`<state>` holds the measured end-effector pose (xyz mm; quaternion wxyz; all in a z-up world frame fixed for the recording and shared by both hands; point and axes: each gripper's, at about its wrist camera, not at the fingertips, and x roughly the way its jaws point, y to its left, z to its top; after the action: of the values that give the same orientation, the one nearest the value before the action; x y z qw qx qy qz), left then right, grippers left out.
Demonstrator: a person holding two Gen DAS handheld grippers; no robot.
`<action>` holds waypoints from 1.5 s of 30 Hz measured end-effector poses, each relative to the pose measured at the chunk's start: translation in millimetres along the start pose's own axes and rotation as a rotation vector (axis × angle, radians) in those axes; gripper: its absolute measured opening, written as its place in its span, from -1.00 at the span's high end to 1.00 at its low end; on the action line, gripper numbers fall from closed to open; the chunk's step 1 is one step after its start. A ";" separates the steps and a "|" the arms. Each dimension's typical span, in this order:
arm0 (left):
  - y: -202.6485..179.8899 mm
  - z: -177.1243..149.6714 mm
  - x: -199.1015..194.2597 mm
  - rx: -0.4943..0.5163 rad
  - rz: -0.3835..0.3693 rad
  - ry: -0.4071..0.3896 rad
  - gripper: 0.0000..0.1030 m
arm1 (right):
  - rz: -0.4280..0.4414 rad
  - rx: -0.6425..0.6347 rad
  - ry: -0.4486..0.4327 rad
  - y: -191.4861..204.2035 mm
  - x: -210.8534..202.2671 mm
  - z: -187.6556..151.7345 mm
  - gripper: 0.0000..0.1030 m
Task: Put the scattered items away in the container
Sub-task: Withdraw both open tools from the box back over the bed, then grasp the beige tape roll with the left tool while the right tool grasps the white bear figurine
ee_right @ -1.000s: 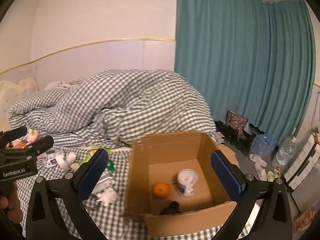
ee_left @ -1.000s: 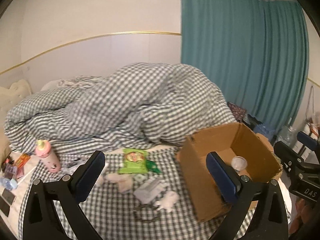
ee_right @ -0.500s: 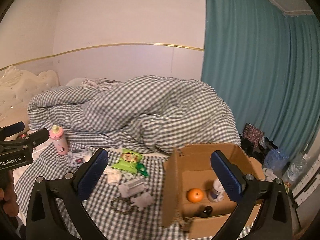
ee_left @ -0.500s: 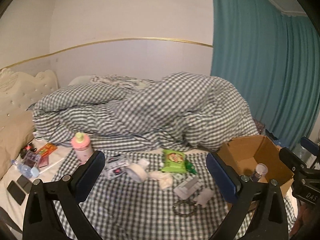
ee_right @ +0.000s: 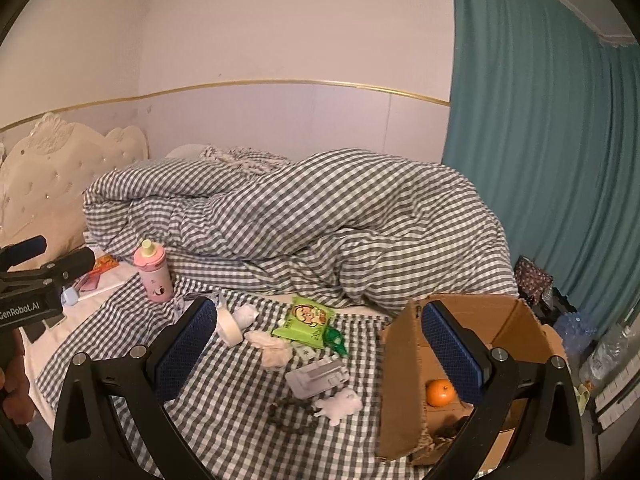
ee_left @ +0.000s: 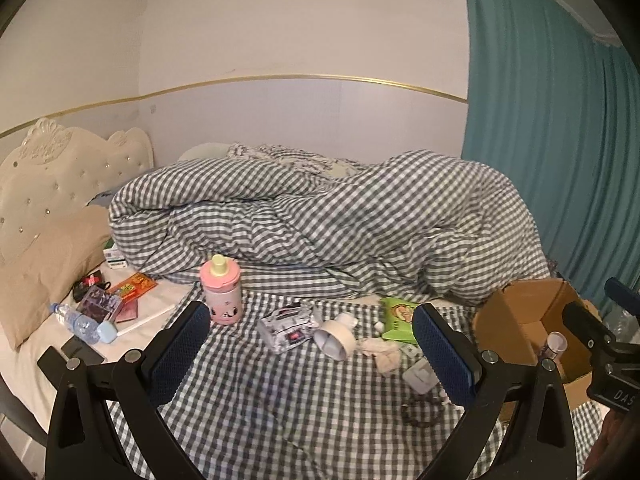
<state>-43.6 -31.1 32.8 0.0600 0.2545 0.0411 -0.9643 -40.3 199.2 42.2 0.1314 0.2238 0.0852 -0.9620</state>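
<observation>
Checked bed (ee_left: 248,408) — pink bottle (ee_left: 221,294), tape roll (ee_left: 334,338), green packet (ee_right: 304,322), tissues (ee_right: 274,348), cardboard box (ee_right: 404,380), heaped duvet (ee_left: 340,216)

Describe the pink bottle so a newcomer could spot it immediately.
Start at the heaped checked duvet on the bed. Just in front of its left end, the pink bottle stands upright on the checked sheet. It is the only standing item there, pink with a pale yellow cap; its neighbours all lie flat.

The left gripper (ee_left: 310,356) hung with its jaws spread wide, the blue pads (ee_left: 178,352) well apart and nothing between them. The right gripper (ee_right: 318,354) was likewise wide open and empty. Both pointed forward at about the same level. A hand (ee_right: 14,384) gripped the left gripper's handle at the right view's edge.
</observation>
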 end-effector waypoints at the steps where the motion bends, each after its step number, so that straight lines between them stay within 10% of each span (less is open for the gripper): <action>1: 2.4 -0.9 2.4 -0.003 0.001 0.004 -1.00 | 0.003 -0.004 0.005 2.7 3.9 -0.6 -0.99; 45: -17.8 -86.6 253.4 -0.045 -0.027 0.320 -1.00 | 0.021 0.067 0.433 -21.3 215.4 -136.3 -0.99</action>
<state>-222.7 -28.0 -167.0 0.0455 0.4029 0.0754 -0.9110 -177.2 203.5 -173.8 0.1126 0.4301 0.0769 -0.8924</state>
